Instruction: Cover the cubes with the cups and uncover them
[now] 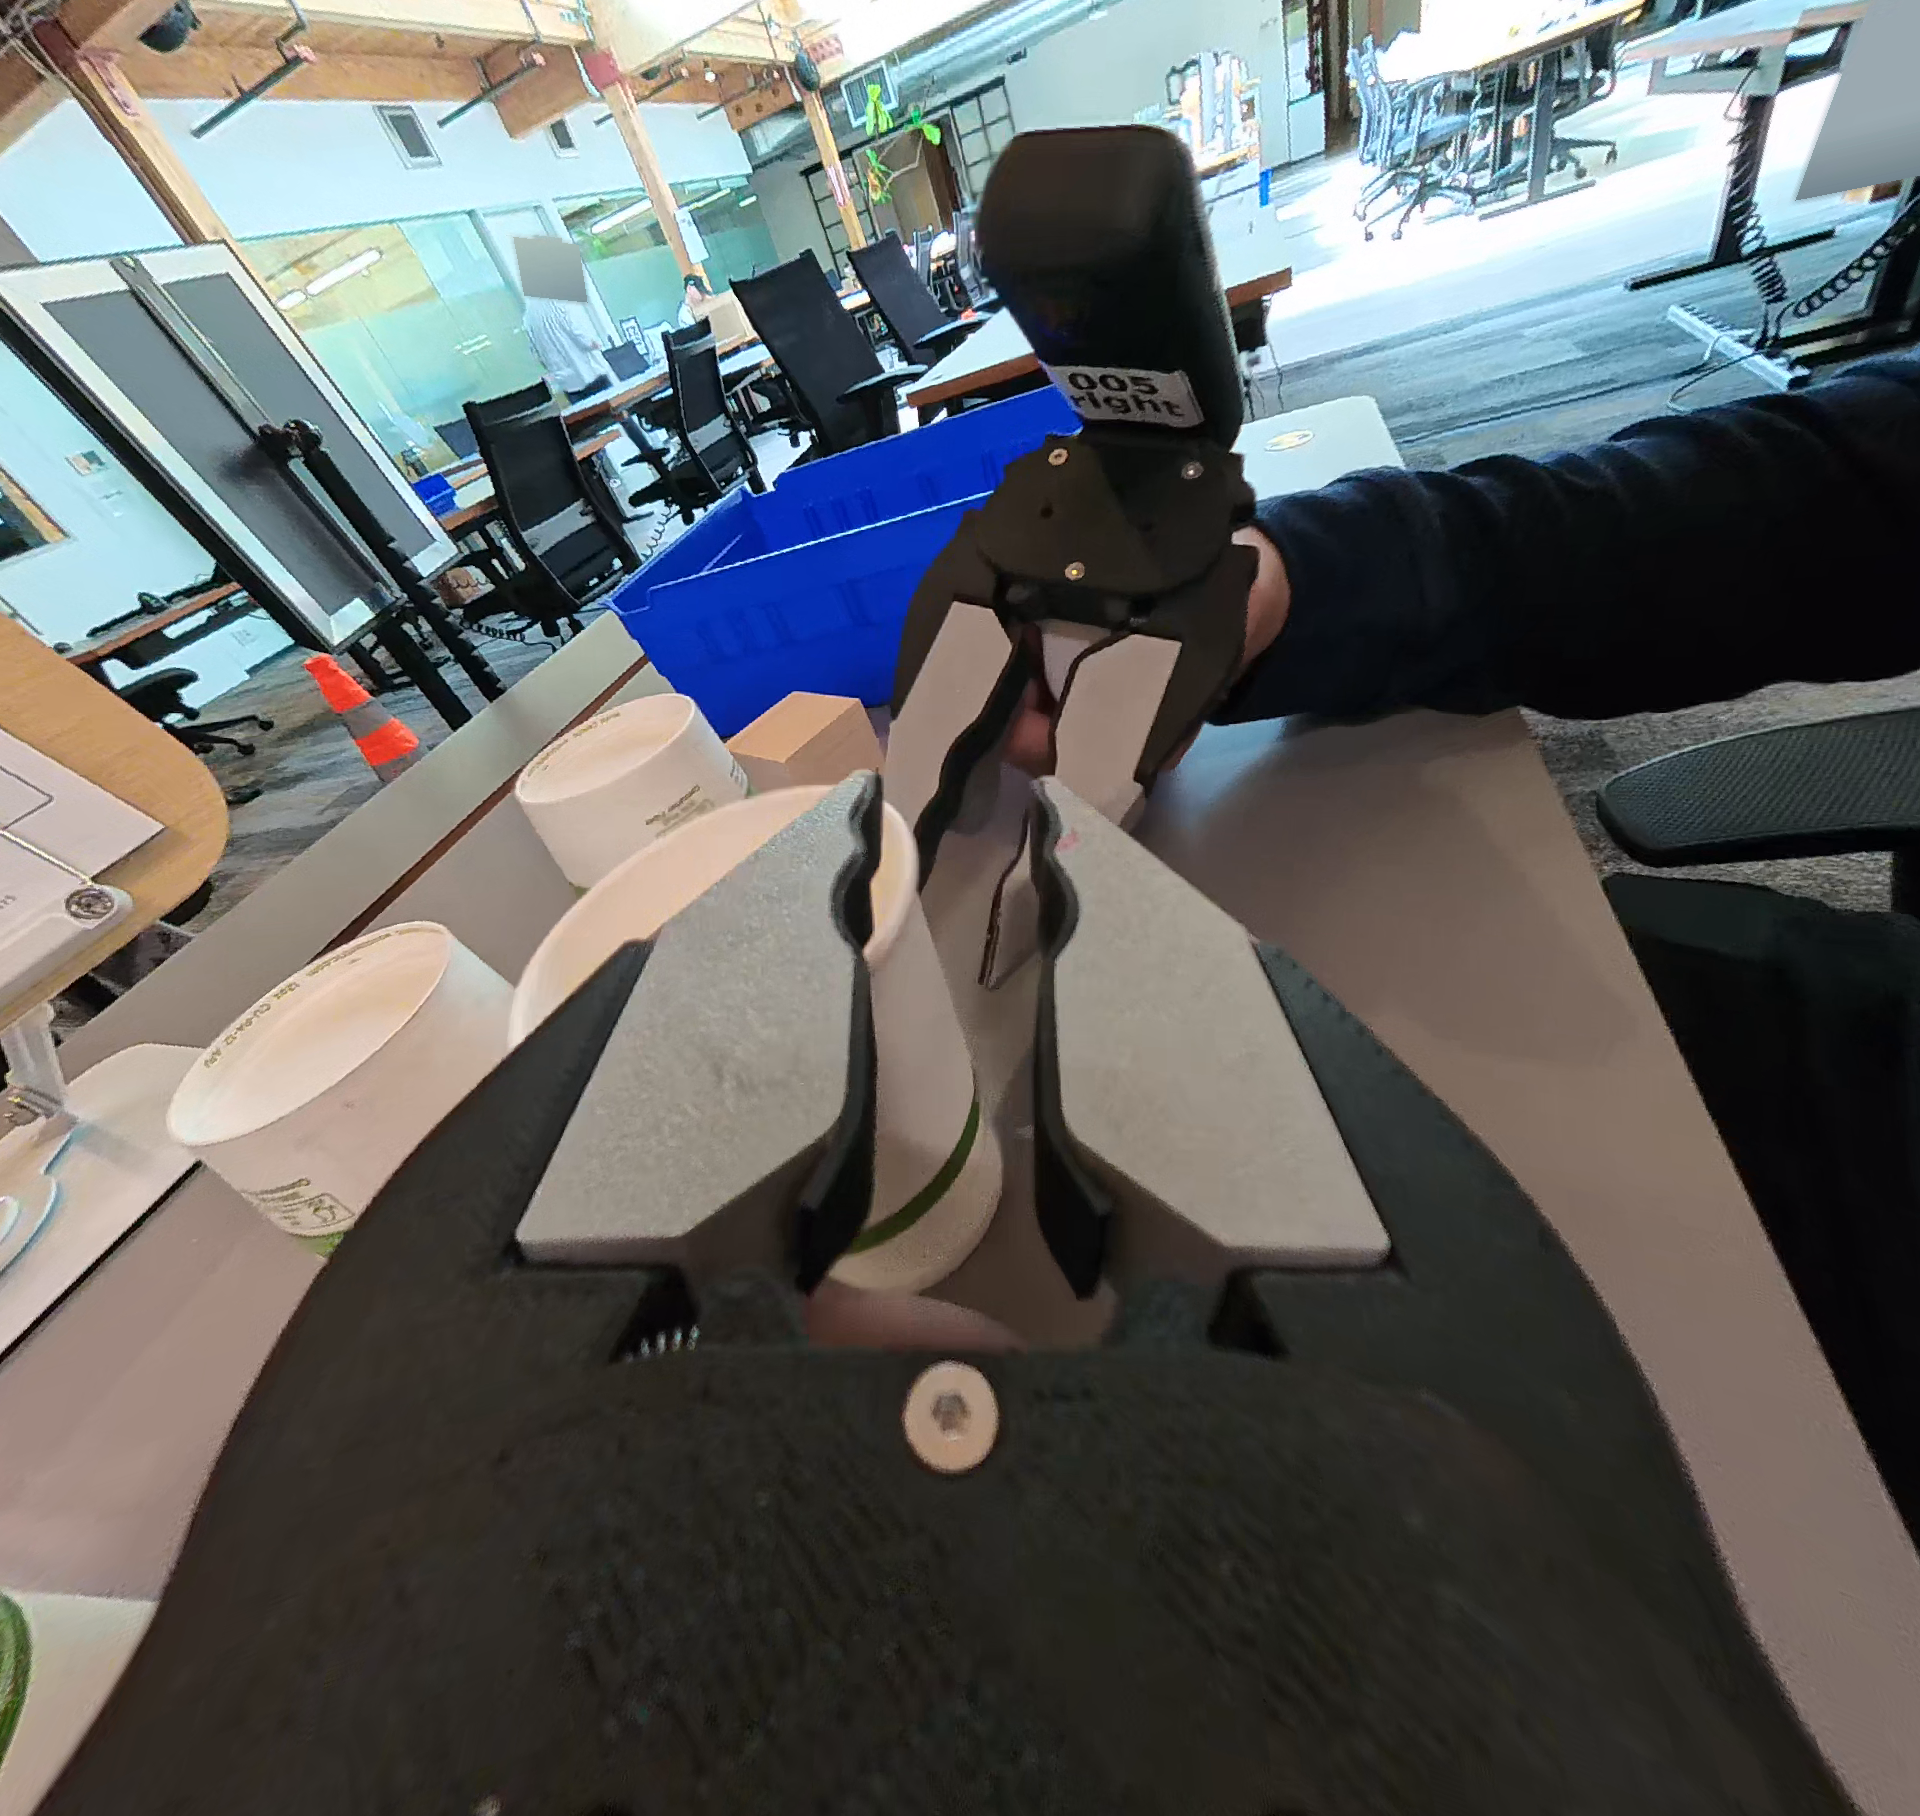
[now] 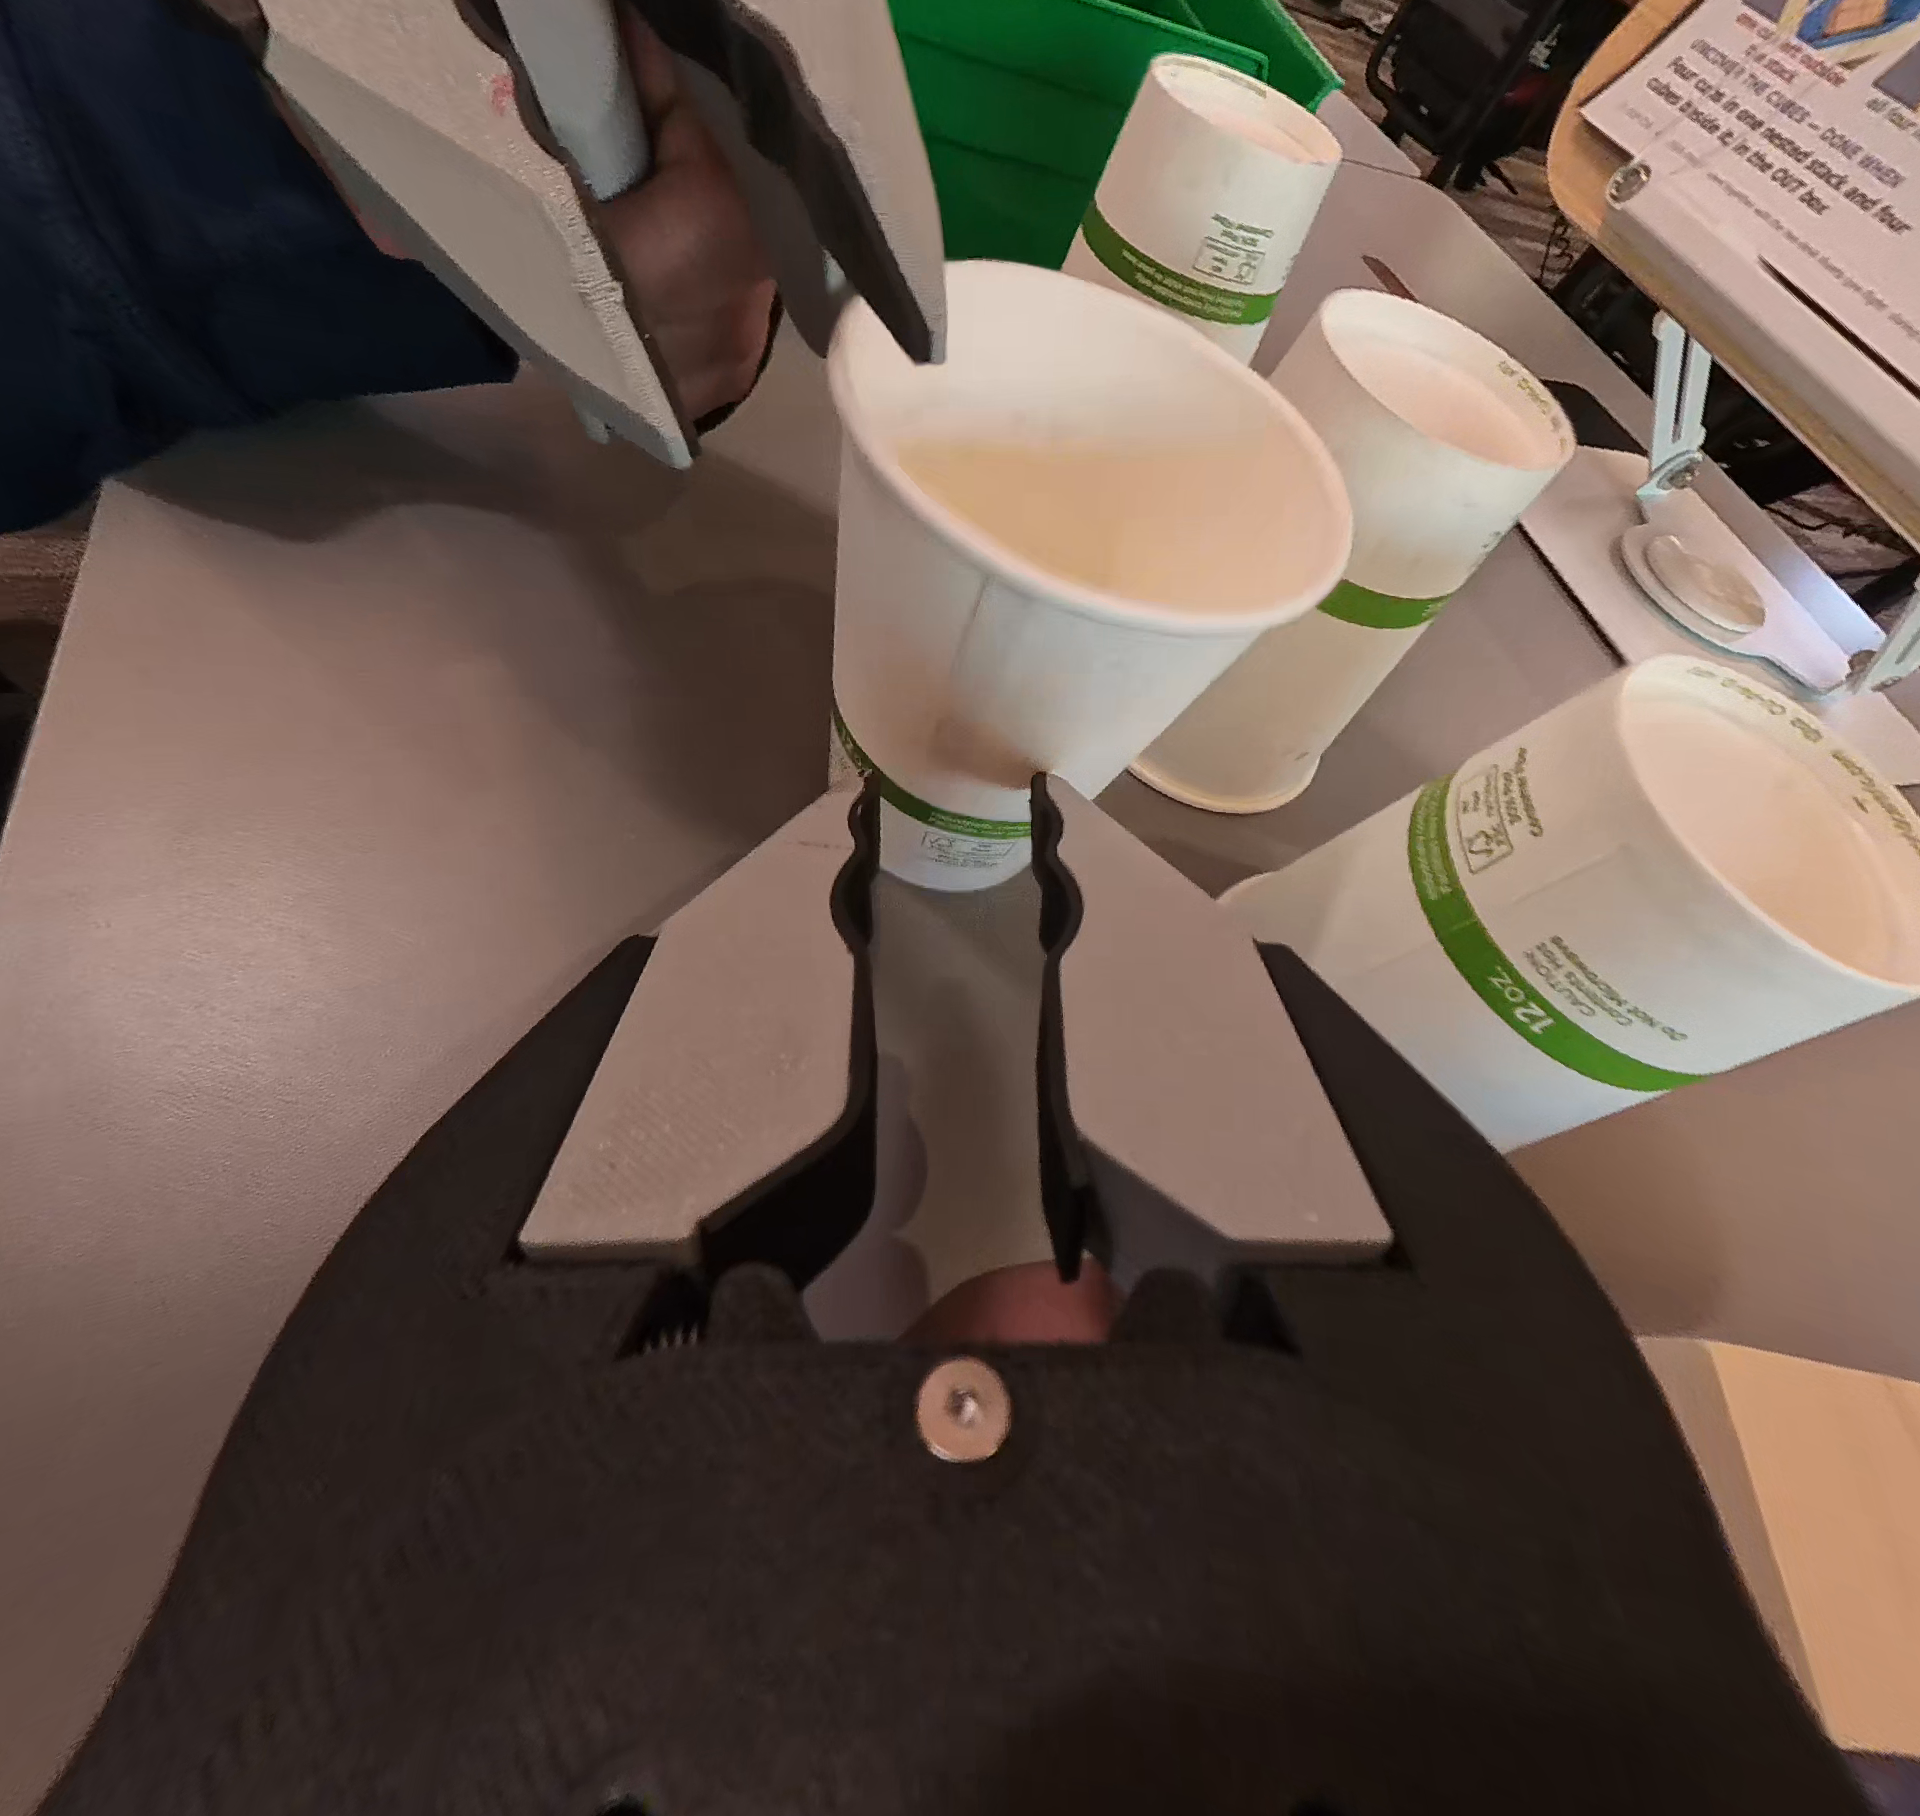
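Note:
A white paper cup [image 2: 1039,644] with a green band is mouth up and tilted over the grey table [image 2: 364,831]. My left gripper [image 1: 956,800] is open. One finger [image 2: 883,239] reaches inside the cup's rim and the other stays outside, with a gap between that pad and the cup wall [image 1: 925,1039]. My right gripper [image 2: 951,810] is open, with its tips on either side of the cup's base and not pressing it. Its fingers [image 1: 935,706] show in the left wrist view beside the cup. A wooden cube [image 1: 810,738] sits behind the cups.
Three white cups stand upside down on the table, one far [image 2: 1226,166], one in the middle [image 2: 1434,436] and one near [image 2: 1714,831]. A green bin [image 2: 1039,52] and a blue bin [image 1: 790,571] stand at the table's edges. An instruction stand [image 2: 1766,156] is at the right.

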{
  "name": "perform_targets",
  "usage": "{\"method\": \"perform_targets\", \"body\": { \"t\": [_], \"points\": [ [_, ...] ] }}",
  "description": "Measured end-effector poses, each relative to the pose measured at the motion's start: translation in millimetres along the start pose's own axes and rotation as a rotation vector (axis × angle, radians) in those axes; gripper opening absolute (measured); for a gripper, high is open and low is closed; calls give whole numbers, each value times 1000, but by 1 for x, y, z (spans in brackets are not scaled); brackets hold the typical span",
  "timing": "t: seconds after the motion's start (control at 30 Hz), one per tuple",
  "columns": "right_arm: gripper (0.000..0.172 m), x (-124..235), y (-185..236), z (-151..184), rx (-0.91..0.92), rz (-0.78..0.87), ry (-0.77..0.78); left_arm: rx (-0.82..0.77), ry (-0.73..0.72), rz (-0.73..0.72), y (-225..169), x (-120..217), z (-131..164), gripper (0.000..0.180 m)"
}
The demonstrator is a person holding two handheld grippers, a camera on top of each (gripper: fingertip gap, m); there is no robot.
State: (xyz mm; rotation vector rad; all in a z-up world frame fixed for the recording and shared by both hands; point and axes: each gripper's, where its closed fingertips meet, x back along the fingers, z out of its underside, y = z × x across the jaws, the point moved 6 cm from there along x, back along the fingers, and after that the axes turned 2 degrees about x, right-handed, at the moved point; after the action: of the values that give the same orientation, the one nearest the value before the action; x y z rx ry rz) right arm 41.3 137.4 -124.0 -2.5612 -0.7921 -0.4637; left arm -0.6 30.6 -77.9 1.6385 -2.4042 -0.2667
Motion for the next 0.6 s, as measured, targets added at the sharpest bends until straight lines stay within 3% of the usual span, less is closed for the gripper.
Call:
{"method": "perform_targets", "body": {
  "t": [0.17, 0.4, 0.6],
  "points": [
    [26, -2, 10, -2, 36, -53, -10, 15, -32, 0, 0, 2, -4, 32],
    [26, 7, 0, -9, -11, -11, -70, 90, -214, -46, 12, 21, -25, 36],
    [24, 35, -35, -23, -148, 165, -265, 251, -274, -345, 58, 44, -22, 33]
  ]
}}
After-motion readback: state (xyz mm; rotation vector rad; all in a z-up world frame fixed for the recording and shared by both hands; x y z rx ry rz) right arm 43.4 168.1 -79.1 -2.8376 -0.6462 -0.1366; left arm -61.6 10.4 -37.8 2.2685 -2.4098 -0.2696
